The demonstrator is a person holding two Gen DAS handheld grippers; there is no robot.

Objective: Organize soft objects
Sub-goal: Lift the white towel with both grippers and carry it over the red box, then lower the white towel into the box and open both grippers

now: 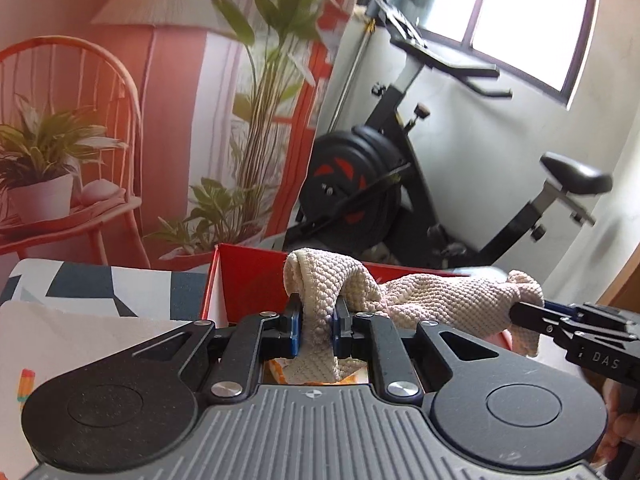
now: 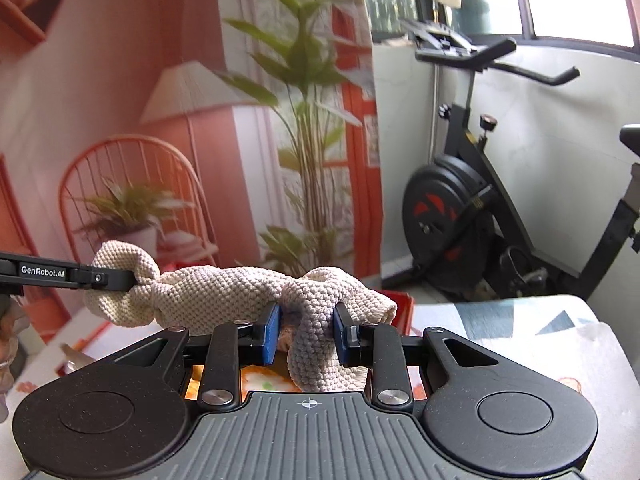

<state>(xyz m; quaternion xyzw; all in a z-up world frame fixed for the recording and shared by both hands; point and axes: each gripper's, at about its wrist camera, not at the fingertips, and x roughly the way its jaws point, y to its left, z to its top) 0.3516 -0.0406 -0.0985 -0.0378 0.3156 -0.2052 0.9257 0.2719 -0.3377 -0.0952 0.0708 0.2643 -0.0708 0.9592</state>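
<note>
Beige knitted cloth (image 1: pixel 432 300) hangs between my two tongs, above the red box (image 1: pixel 248 280). My left gripper (image 1: pixel 316 326) is closed tight on one bunched end of this cloth; the blue pads (image 1: pixel 295 330) press it from both sides, and a short tail of the cloth falls down behind the jaws. My right gripper (image 2: pixel 306 332) is closed on the other end, with its jaws a little less narrow because the fold of cloth there is thicker. The cloth is stretched in a loose band from one gripper to the other, and it touches no surface that I can see.

In the left wrist view the right gripper comes in from the right edge, with the cloth pinched at its tip. In the right wrist view the left gripper comes in from the left edge in the same way.

The red box stands open at the far edge of the table (image 1: pixel 80 288), which has a cover with dark blue and white shapes. Below my jaws I see something orange and white (image 2: pixel 260 386), but I cannot tell what it is.

Behind the table there is a printed backdrop (image 1: pixel 160 120) with a chair, a lamp and plants. To the right of it a black exercise bike (image 1: pixel 400 180) stands near a white wall, under a window (image 1: pixel 520 12).
</note>
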